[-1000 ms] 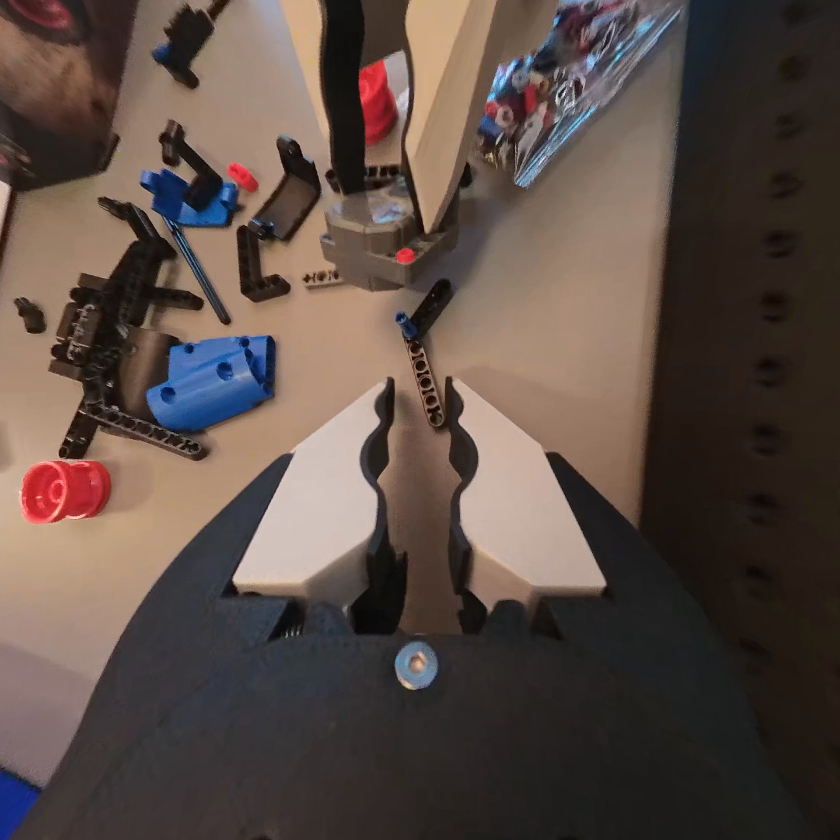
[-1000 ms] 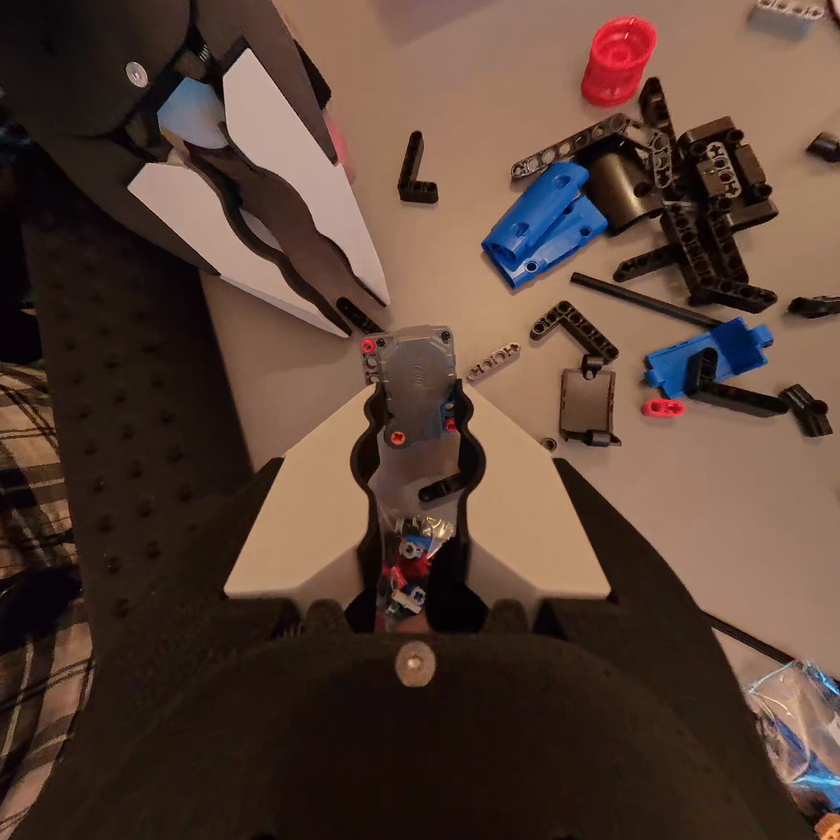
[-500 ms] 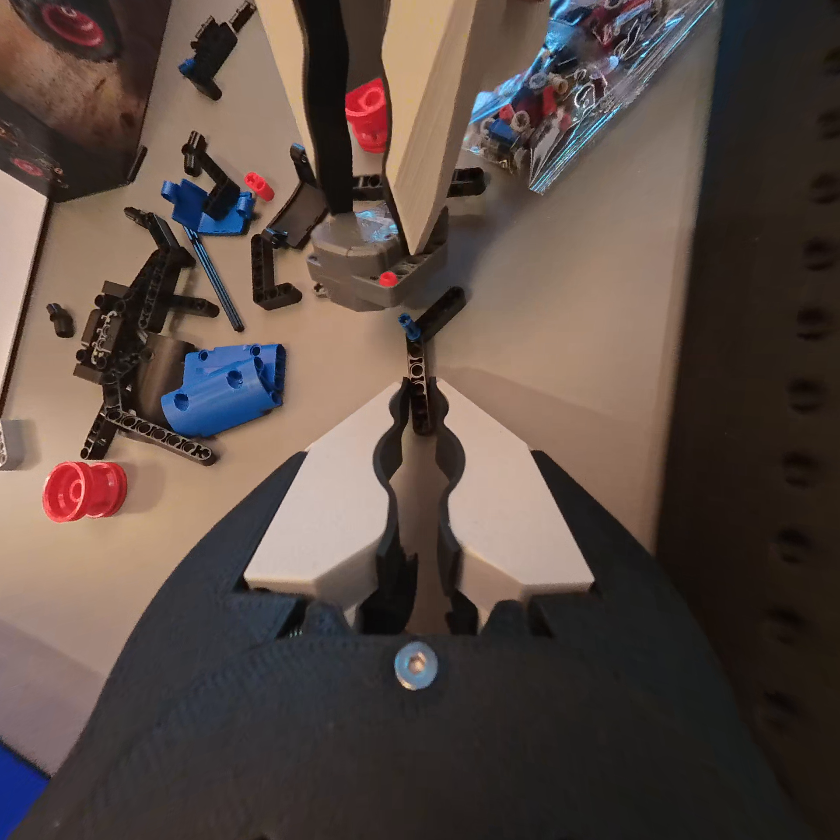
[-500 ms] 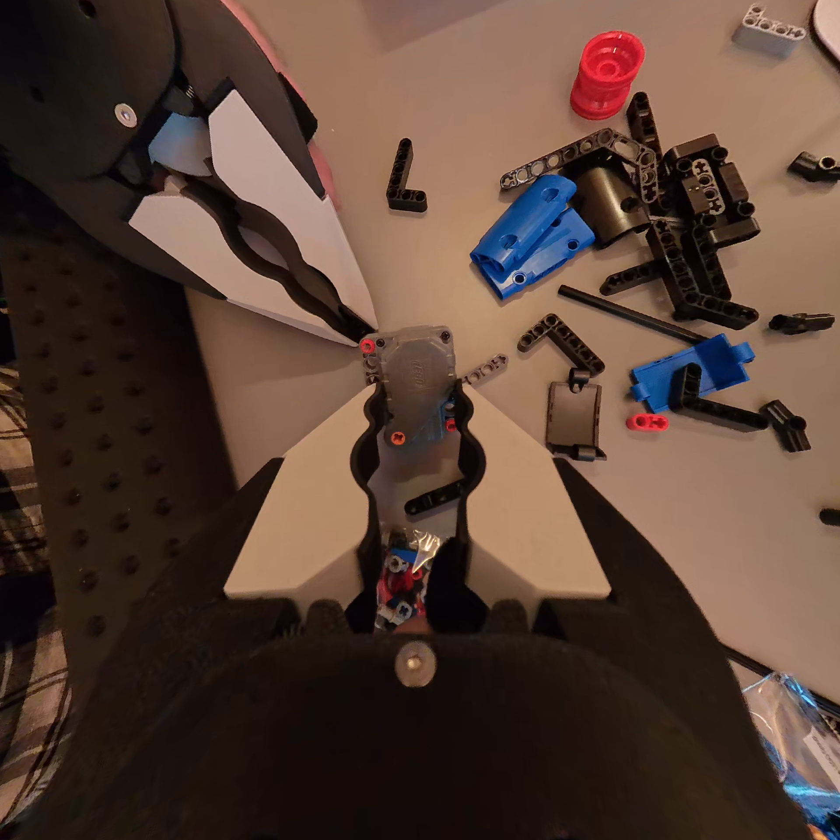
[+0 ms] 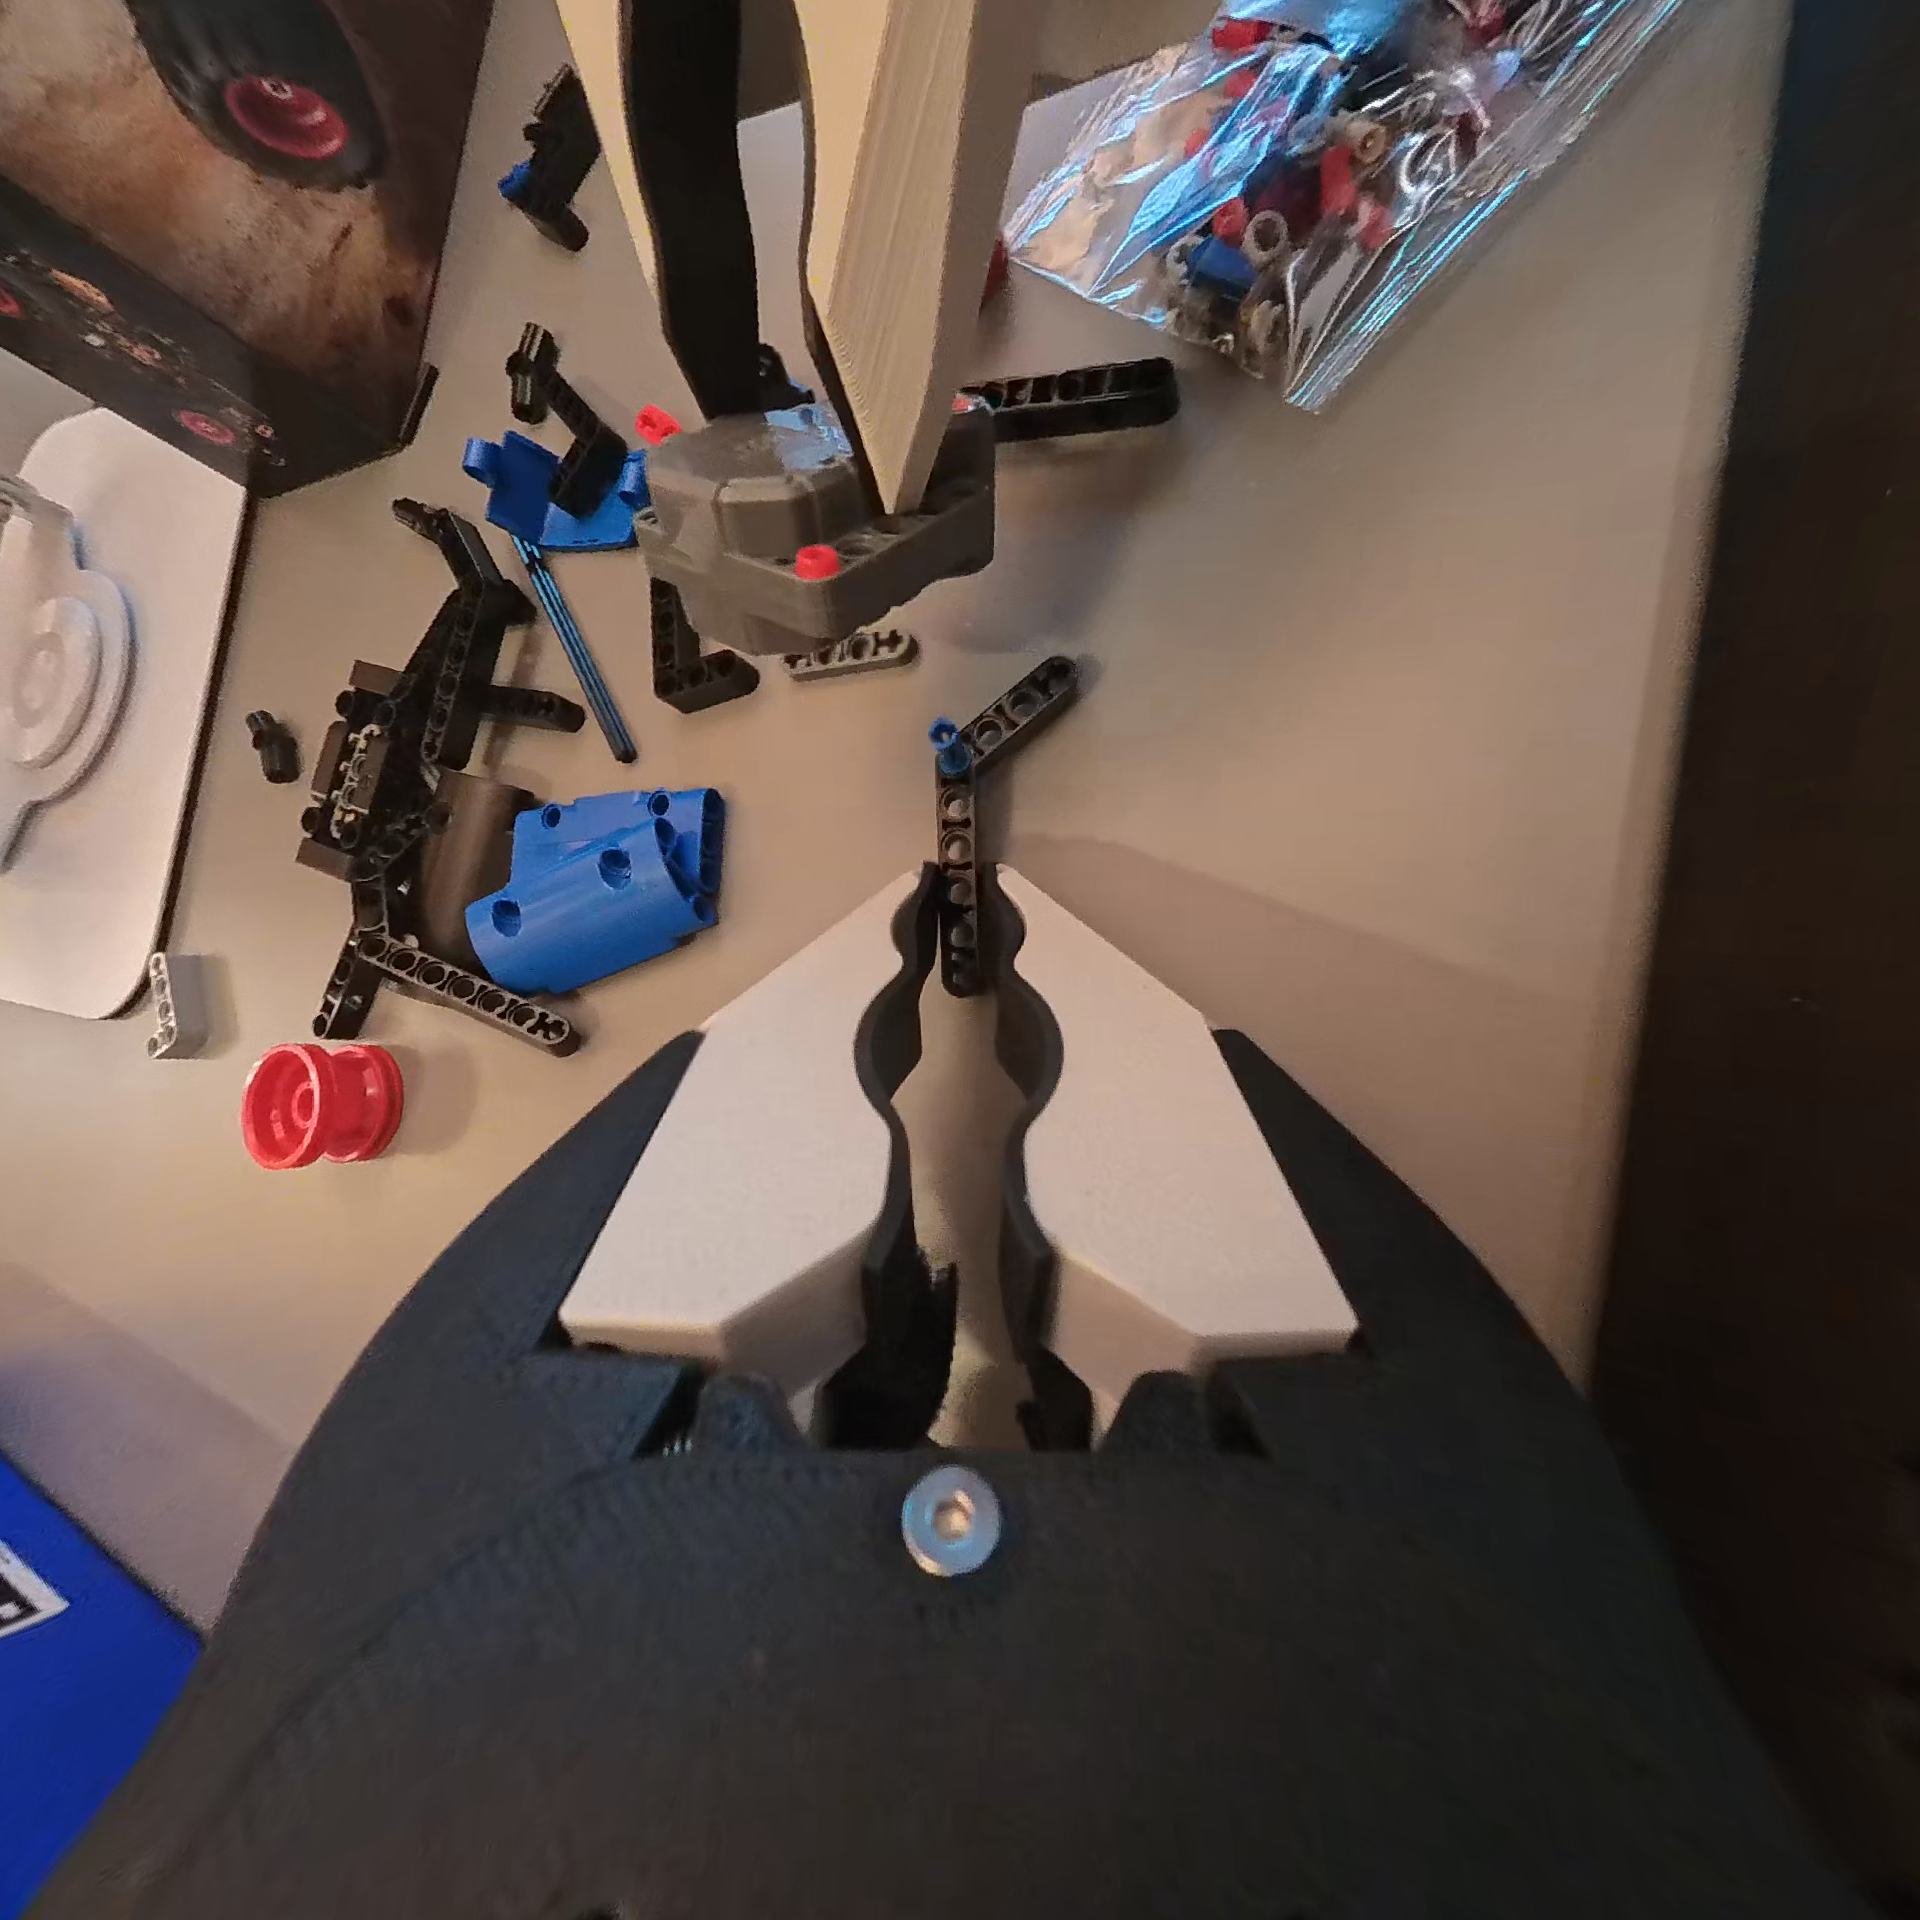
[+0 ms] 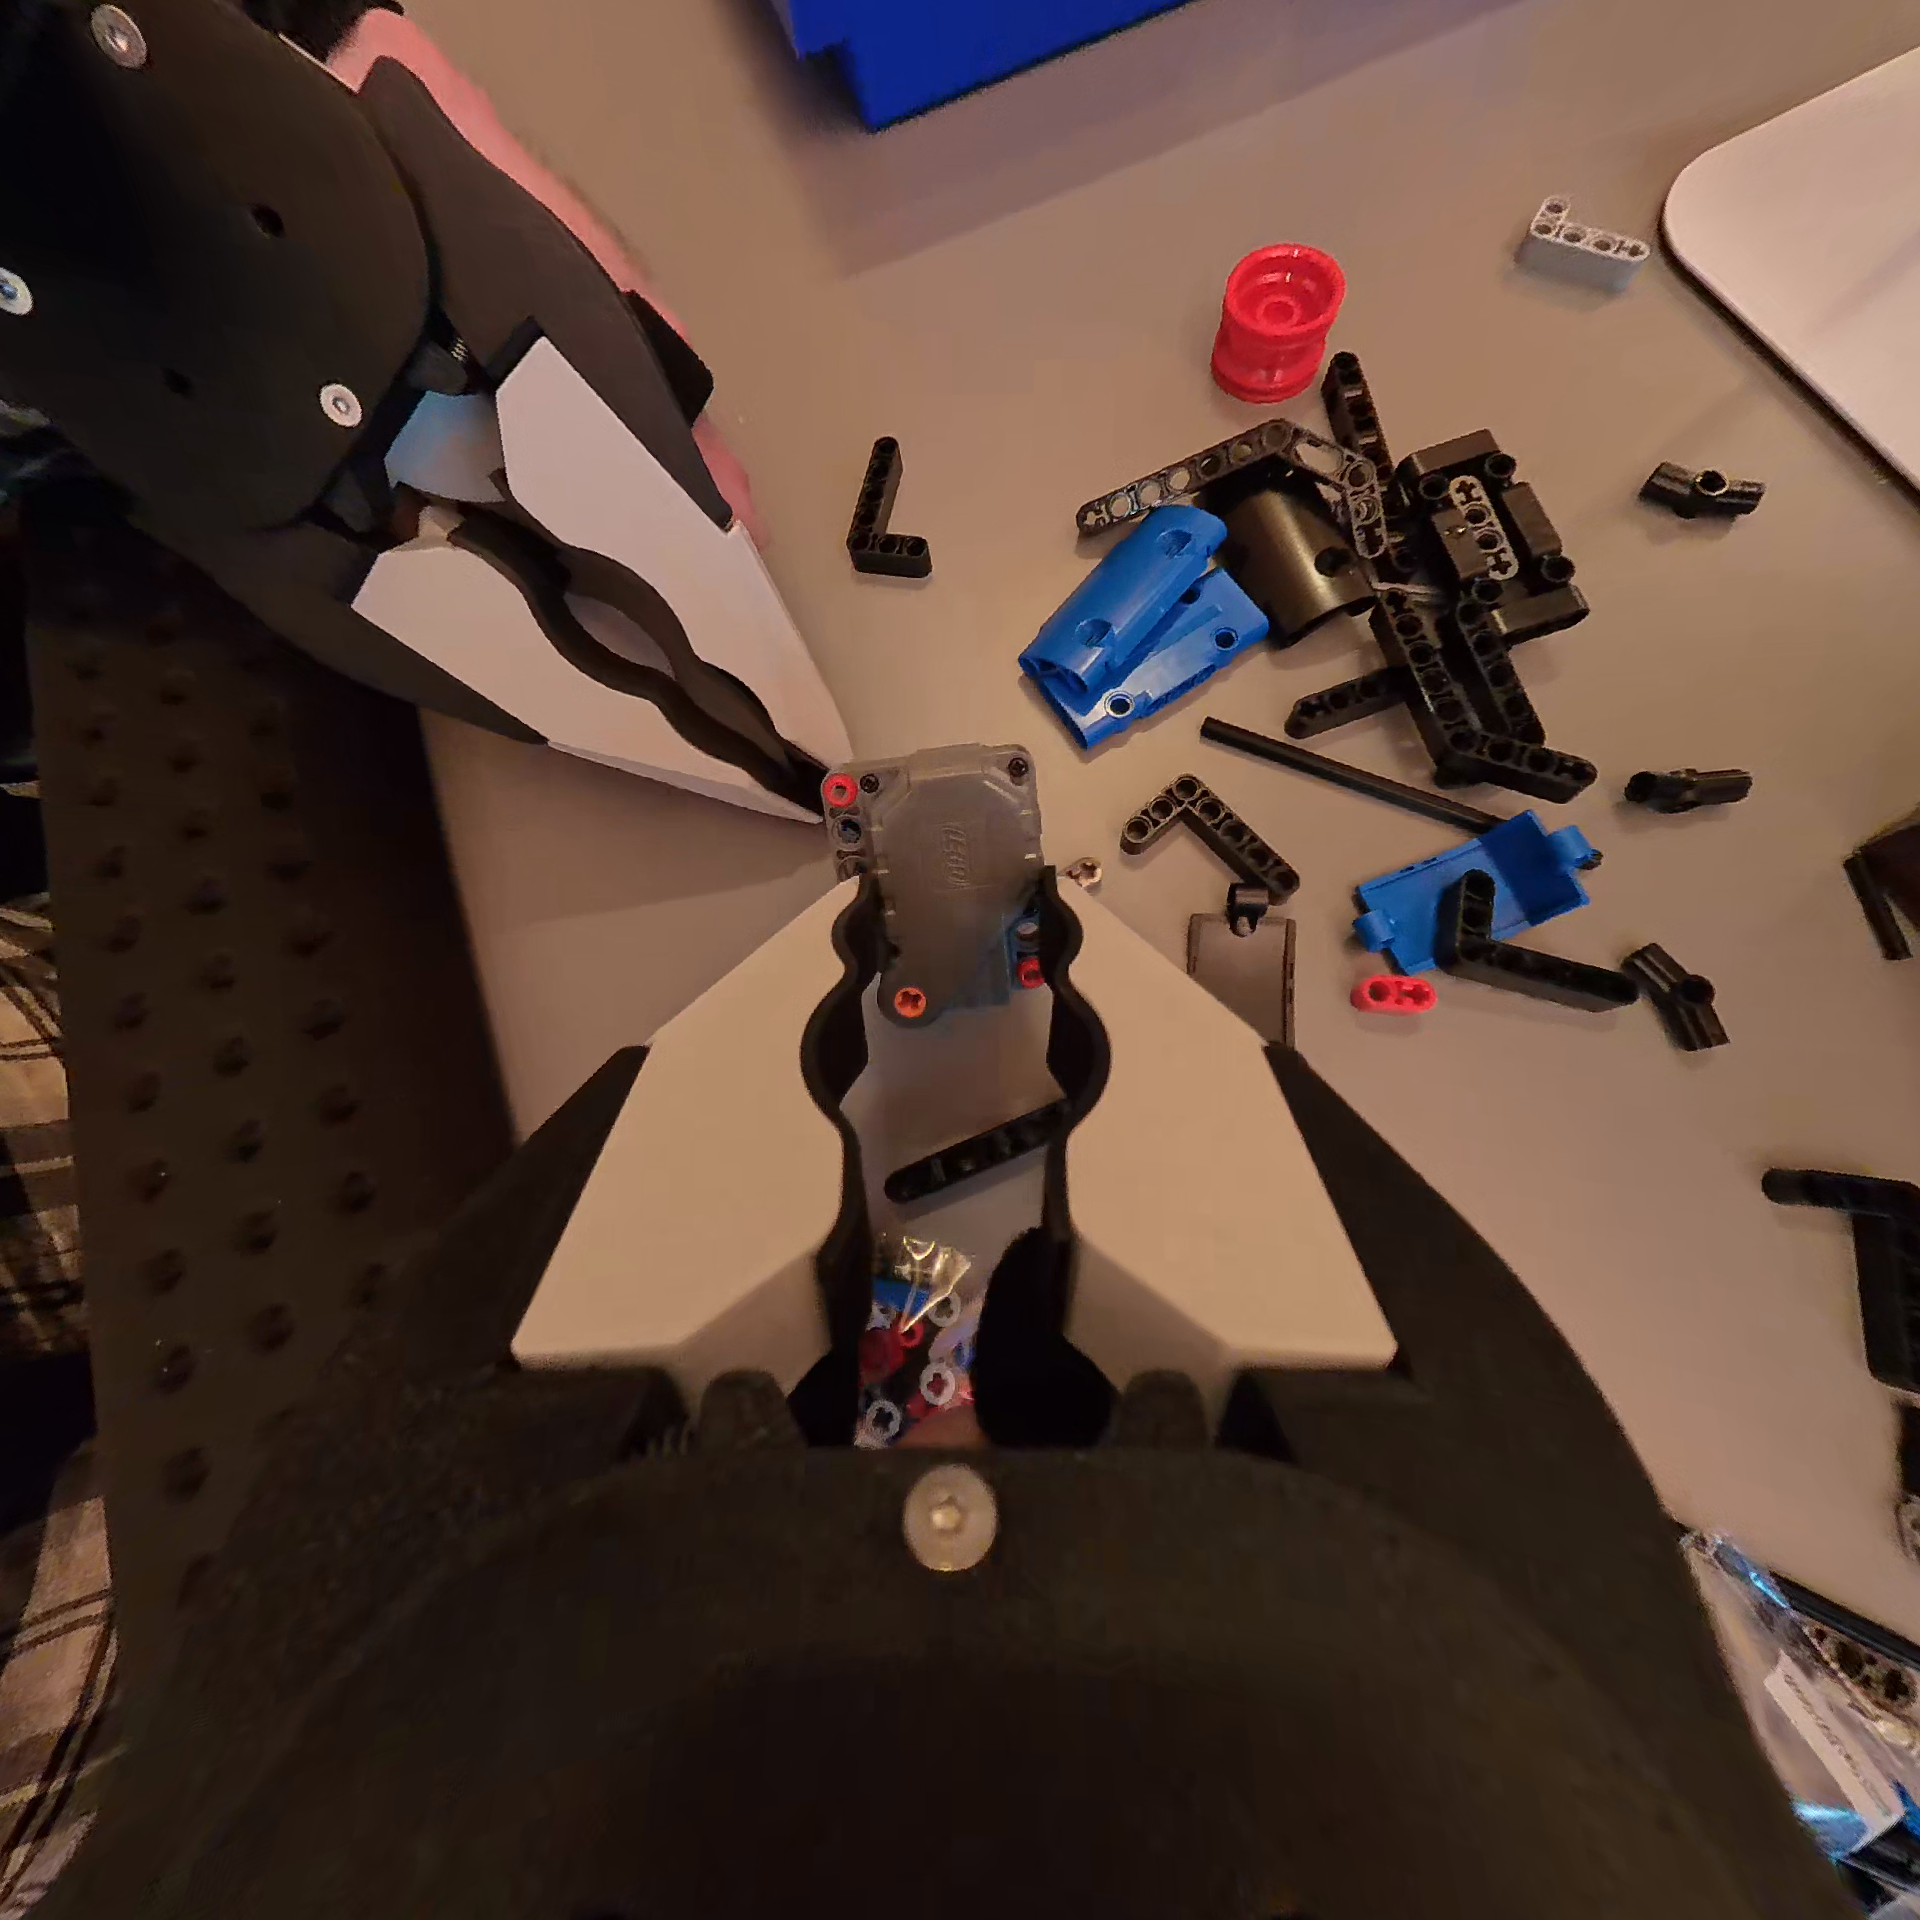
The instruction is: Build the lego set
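Between left jaws, bent beam (image 5: pixel 961 894) (clamped)

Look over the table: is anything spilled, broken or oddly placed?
Nothing looks spilled or damaged. Loose parts lie scattered on the table, as expected mid-build; the parts bag holds its pieces. The right gripper holds the grey motor block; the left gripper clamps a bent black beam.

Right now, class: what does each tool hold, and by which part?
Left tool: the bent black beam, by its near arm's end. Right tool: the grey motor block, by its narrower near end.
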Available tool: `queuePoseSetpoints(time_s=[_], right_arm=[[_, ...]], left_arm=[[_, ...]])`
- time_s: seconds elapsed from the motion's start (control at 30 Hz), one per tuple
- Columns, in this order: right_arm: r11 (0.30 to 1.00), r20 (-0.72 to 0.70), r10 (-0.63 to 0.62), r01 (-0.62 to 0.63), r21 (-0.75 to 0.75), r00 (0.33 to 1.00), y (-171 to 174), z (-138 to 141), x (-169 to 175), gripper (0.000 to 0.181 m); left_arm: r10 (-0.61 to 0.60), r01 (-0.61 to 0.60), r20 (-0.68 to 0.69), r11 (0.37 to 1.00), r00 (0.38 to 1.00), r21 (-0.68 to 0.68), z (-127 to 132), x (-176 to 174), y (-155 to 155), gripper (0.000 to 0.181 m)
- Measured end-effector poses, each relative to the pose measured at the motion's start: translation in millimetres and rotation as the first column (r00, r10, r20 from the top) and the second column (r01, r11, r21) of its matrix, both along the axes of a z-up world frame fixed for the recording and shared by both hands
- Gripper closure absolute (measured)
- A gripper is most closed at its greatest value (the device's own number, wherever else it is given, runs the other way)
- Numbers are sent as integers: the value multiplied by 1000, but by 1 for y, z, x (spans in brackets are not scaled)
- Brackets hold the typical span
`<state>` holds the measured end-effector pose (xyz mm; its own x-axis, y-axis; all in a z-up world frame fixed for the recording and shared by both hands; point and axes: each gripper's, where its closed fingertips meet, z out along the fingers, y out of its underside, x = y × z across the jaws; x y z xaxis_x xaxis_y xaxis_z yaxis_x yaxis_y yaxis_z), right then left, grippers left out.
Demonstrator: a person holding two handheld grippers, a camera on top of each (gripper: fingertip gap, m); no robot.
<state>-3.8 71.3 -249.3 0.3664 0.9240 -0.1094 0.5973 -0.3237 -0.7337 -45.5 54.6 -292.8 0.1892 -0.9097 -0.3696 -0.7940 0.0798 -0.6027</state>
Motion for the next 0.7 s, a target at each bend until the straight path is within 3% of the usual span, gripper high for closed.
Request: queuePoseSetpoints(time_s=[0.7], right_arm=[[999, -4, -19, 19, 51, 1000, 11, 3, 0, 153]], left_arm=[[35, -37, 23, 995, 999, 88, 11, -2, 12, 176]])
